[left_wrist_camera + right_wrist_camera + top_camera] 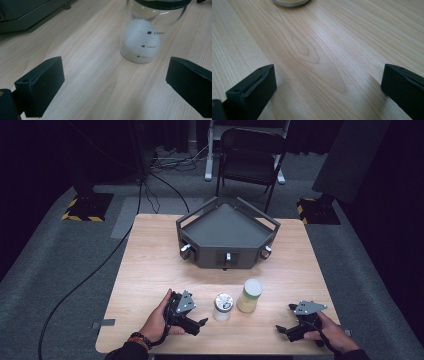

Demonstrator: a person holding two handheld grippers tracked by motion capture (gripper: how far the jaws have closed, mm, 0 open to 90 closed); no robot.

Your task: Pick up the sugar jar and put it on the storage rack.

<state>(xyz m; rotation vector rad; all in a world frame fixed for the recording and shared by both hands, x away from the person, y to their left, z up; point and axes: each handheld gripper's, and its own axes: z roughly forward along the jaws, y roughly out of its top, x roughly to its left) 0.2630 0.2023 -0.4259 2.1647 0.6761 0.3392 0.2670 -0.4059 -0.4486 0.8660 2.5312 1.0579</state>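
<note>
Pale wood grain covers the tabletop (150,270), where two containers stand side by side near the front edge: a small clear glass beaker (223,306) holding white granules and printed with volume marks, and just to its right a taller clear jar (249,295) of yellowish powder with a pale lid. The left gripper (199,324) rests on the tabletop just left of the beaker, its jaws spread wide and holding nothing; in the left gripper view the beaker (140,42) sits ahead between them, untouched. The right gripper (281,330) lies well to the right of the jar, likewise released, with bare wood between its jaws. A dark grey metal tray (227,227), probably with three knobs along its front, stands farther back.
</note>
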